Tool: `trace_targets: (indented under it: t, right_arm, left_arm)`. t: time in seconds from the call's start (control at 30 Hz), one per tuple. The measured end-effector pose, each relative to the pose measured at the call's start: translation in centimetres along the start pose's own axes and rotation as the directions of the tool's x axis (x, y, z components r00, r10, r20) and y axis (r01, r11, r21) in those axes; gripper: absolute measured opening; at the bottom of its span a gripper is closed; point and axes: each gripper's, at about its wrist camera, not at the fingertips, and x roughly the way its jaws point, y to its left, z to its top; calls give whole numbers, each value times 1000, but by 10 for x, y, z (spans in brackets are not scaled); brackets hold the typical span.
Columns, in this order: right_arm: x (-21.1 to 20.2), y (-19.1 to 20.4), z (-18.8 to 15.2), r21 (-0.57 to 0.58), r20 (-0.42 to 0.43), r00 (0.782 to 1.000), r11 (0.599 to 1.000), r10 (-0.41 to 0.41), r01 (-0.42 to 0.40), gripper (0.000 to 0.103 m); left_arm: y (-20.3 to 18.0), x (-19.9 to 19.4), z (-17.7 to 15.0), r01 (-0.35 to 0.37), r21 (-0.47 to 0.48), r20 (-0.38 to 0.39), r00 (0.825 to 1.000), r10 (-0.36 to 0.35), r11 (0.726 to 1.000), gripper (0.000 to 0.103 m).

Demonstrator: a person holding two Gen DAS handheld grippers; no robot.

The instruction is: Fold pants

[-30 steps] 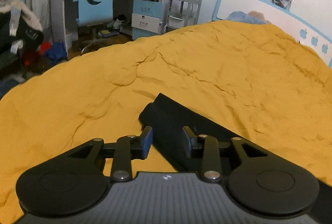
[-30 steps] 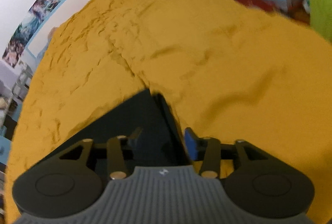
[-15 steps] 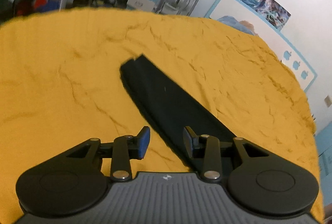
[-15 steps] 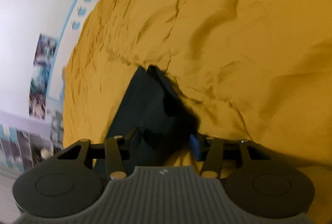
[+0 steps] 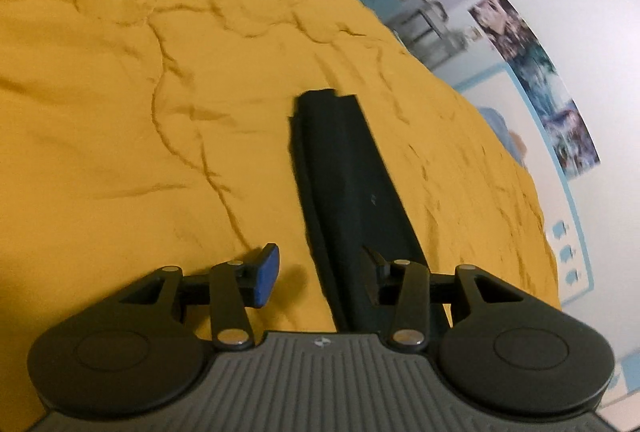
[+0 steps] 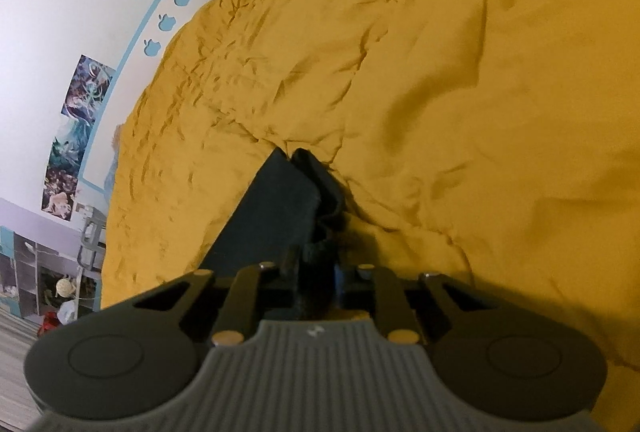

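The dark pants (image 5: pixel 344 168) lie folded into a long narrow strip on a bed covered with a wrinkled mustard-yellow blanket (image 5: pixel 140 92).

In the left wrist view the strip runs from the near edge away toward the far middle of the blanket, its far end squared off. The left tool (image 5: pixel 320 272) sits low over the near part of it, jaws standing about half open and just having widened. The blue-padded finger (image 5: pixel 266 276) is over bare blanket to the left of the strip, and the other finger (image 5: pixel 374 260) is over the dark cloth near its right edge, so the left edge of the pants lies between them. The pads do not press on the cloth.

In the right wrist view the right tool (image 6: pixel 316 280) has just been closing and is now nearly shut, pinching a bunched edge of the pants (image 6: pixel 280 216) between its fingers. The cloth rises in a fold right in front of the jaws and spreads away to the far left as a flat dark wedge on the blanket (image 6: pixel 460 92).

Beyond the bed are a white wall with posters (image 6: pixel 76 128) and a blue-trimmed headboard (image 6: pixel 132 64) with apple-shaped cut-outs.
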Motion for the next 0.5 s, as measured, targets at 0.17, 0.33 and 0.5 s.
trace_targets:
  t: [0.17,0.33,0.5]
  right_arm:
    - [1,8,1,-19,4,999,999,-34,34,10]
    - [2,23,2,-57,22,997,996,-67,68,5]
    - [-2,35,15,-28,30,997,997,-67,67,3]
  left_arm:
    - [2,35,11,-10,-12,55,998,11,1000,41]
    - [-7,50,18,-23,-4,70,997,23,1000,10]
    - [-44,34,24,-116,137,93,990,104,984,6]
